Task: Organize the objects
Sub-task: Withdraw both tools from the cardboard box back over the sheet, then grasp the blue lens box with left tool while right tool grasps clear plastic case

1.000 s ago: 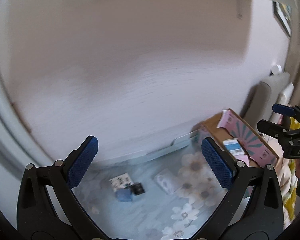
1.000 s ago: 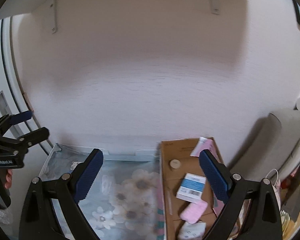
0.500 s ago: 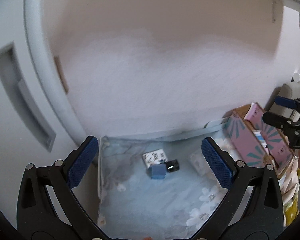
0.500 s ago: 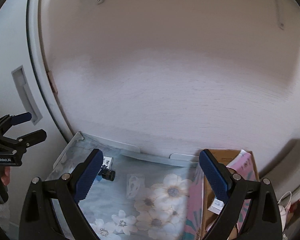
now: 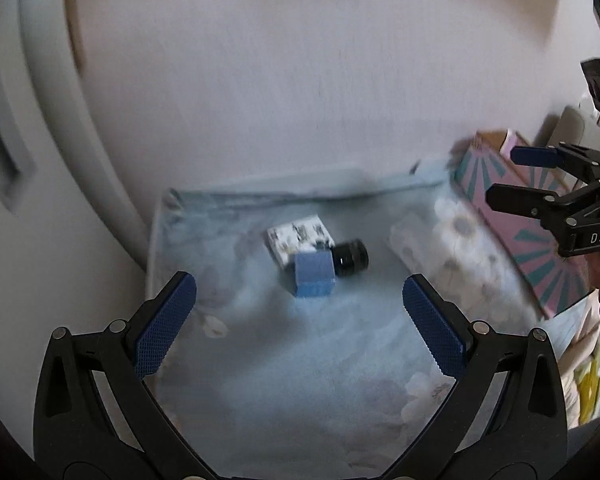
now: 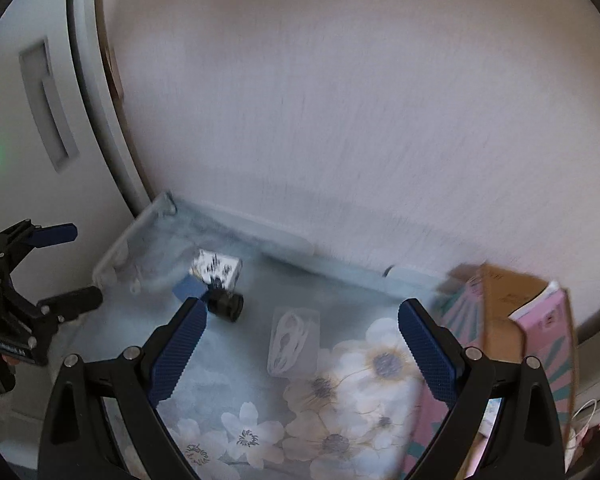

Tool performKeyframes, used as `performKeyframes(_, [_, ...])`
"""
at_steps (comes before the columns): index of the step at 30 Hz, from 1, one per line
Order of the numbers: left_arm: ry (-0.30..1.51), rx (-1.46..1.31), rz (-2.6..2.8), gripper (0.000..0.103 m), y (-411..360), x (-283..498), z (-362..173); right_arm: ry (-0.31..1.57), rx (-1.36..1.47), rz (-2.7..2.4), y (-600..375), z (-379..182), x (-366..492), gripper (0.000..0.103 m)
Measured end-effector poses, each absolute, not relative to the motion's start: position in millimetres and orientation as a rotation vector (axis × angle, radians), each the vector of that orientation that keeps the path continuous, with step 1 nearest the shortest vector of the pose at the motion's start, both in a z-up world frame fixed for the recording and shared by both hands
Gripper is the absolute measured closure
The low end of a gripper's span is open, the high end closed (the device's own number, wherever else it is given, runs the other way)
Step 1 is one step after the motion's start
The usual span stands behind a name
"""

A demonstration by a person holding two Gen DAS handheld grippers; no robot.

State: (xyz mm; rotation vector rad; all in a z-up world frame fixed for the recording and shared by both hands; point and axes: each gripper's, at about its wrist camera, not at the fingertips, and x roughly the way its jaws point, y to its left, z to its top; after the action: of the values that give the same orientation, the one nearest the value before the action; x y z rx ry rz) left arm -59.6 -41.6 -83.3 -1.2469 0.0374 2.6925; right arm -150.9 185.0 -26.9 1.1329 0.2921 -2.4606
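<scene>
Both grippers hang spread wide and empty above my floral cloth [image 5: 300, 380]: left gripper [image 5: 300, 320], right gripper [image 6: 300, 344]. Near the cloth's far left corner a blue box [image 5: 314, 278] touches a white patterned box [image 5: 298, 240] and a black cap [image 5: 350, 258].

Bare floral cloth [image 5: 300, 380] before the blue box [image 5: 314, 278] — pink carton [image 5: 540, 248] walls the right.

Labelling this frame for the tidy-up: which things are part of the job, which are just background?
Job:
blue box
patterned box
black jar
clear packet
cardboard box
left gripper, open
right gripper, open

Background:
floral cloth
wall
door
</scene>
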Motion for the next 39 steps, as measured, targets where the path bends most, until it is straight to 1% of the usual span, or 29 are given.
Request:
performKeyframes(4, [0.022, -1.309, 2.651, 0.008, -34, -77, -120, 0.303, 1.221, -2.418, 177, -68, -161, 0.007])
performKeyframes(9, [-0.018, -1.358, 2.626, 0.013, -32, -102, -155, 0.339, 1.313, -2.395, 170, -107, -173, 0.007])
performKeyframes(11, [-0.032, -1.377, 2.612, 0.018, -33, -111, -167, 0.35, 1.342, -2.389, 167, -120, -179, 0.007])
performKeyframes(15, [-0.025, -1.412, 2.59, 0.026, -31, -124, -185, 0.381, 1.377, -2.384, 163, -135, -187, 0.008])
performKeyframes(17, [-0.017, -1.419, 2.579, 0.032, -30, -127, -189, 0.391, 1.393, -2.38, 160, -140, -191, 0.01])
performKeyframes(21, [0.0, -1.428, 2.569, 0.035, -27, -131, -194, 0.406, 1.426, -2.367, 155, -148, -197, 0.017])
performKeyframes(24, [-0.046, -1.451, 2.551, 0.036, -27, -136, -199, 0.402, 1.46, -2.351, 153, -154, -202, 0.022])
performKeyframes(25, [-0.059, -1.453, 2.552, 0.039, -27, -137, -199, 0.393, 1.474, -2.344, 152, -156, -204, 0.026])
performKeyframes(27, [-0.067, -1.456, 2.556, 0.042, -27, -138, -200, 0.382, 1.499, -2.335, 152, -158, -206, 0.031])
performKeyframes(29, [-0.072, -1.457, 2.549, 0.05, -26, -138, -199, 0.378, 1.51, -2.33, 151, -160, -206, 0.036])
performKeyframes(30, [-0.064, -1.458, 2.548, 0.052, -24, -138, -199, 0.376, 1.516, -2.326, 151, -160, -206, 0.04])
performKeyframes(32, [-0.039, -1.459, 2.551, 0.06, -21, -138, -198, 0.375, 1.527, -2.321, 151, -162, -206, 0.047])
performKeyframes(34, [-0.029, -1.454, 2.545, 0.065, -19, -137, -197, 0.387, 1.532, -2.325, 150, -162, -205, 0.053])
performKeyframes(39, [-0.014, -1.455, 2.549, 0.067, -14, -137, -196, 0.385, 1.536, -2.327, 151, -161, -204, 0.053])
